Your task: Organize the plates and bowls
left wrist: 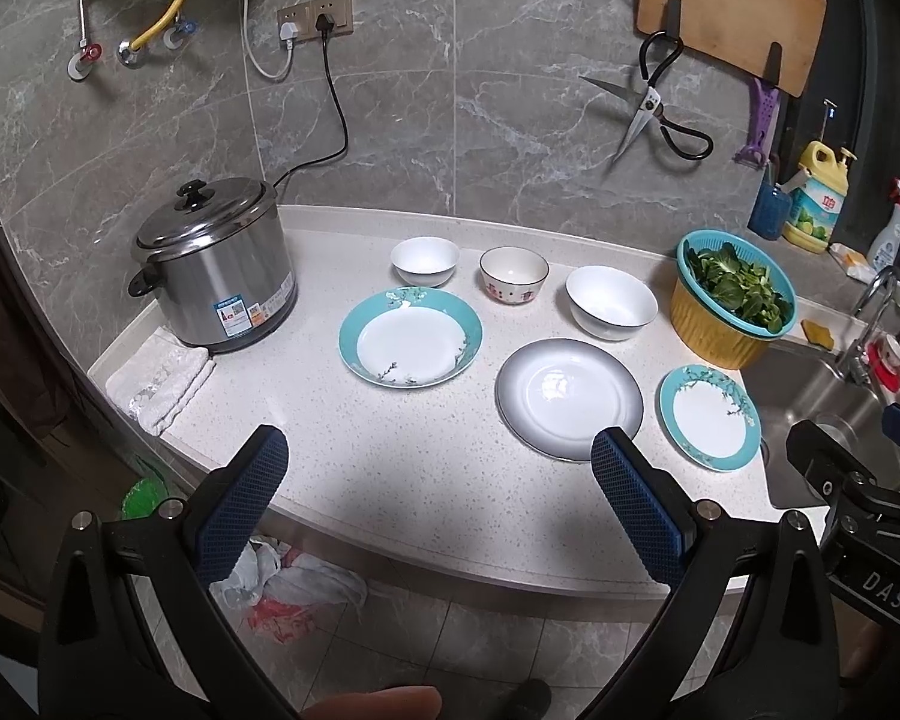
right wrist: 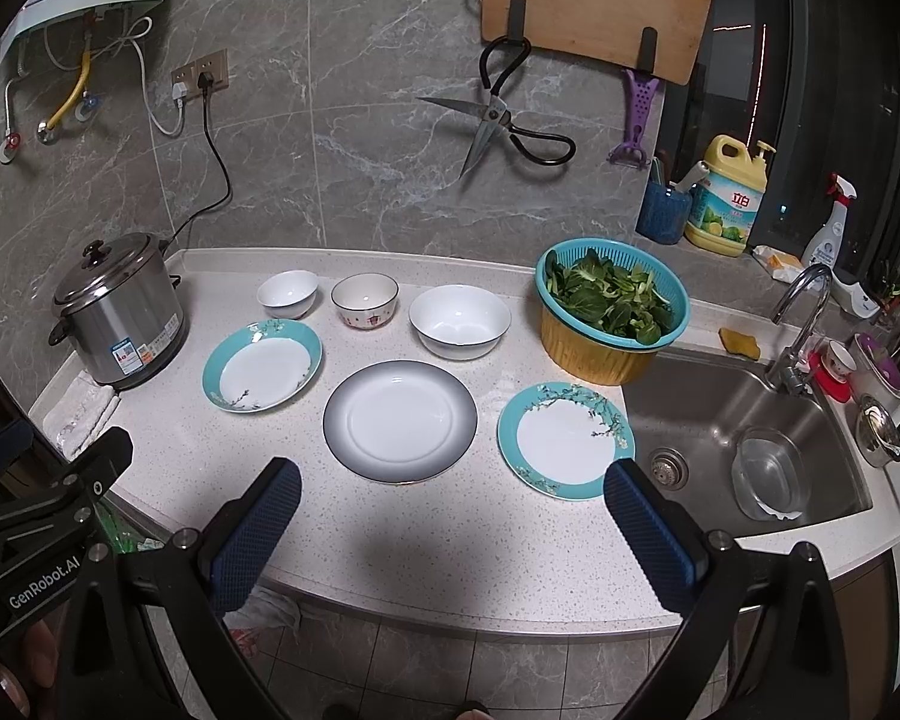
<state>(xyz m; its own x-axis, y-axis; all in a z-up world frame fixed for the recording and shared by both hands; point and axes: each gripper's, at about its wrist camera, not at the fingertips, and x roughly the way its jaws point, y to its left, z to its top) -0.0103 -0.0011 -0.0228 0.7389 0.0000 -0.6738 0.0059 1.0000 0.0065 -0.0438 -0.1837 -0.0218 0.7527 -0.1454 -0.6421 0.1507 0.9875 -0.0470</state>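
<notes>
Progress: nothing stacked yet, as far as the views show; three plates and three bowls lie singly on the counter (right wrist: 450, 546), none touching another. All sorting is left to do.
Left gripper (left wrist: 438, 456): jaws spread wide, holding nothing, hanging over the near counter edge short of the dishes.
Right gripper (right wrist: 453, 489): jaws wide apart as well, empty, also short of the dishes; the grey plate sits at 12 o'clock between its fingers.
Grey plate (right wrist: 399, 420): flat, white centre fading to a dark grey rim; middle of the front row, at the counter's centre.
Deep teal plate (right wrist: 262, 366): teal band with blossom sprigs, deeper well; at 10 o'clock from the grey plate, near the cooker (right wrist: 120, 312).
Small teal plate (right wrist: 566, 440): same pattern, shallower; at 3 o'clock from the grey plate, just beside the sink (right wrist: 750, 420).
Small white bowl (right wrist: 287, 294): plain white; back row, at 12 o'clock from the deep teal plate.
Patterned bowl (right wrist: 365, 300): dark rim line, red marks low on the side; at 12 o'clock from the grey plate.
Big white bowl (right wrist: 459, 321): plain, widest of the three; at 1 o'clock from the grey plate, near the basket (right wrist: 606, 354) of greens.
Likely next: judged from the layout, nesting the bowls and stacking the plates, largest lowest.
</notes>
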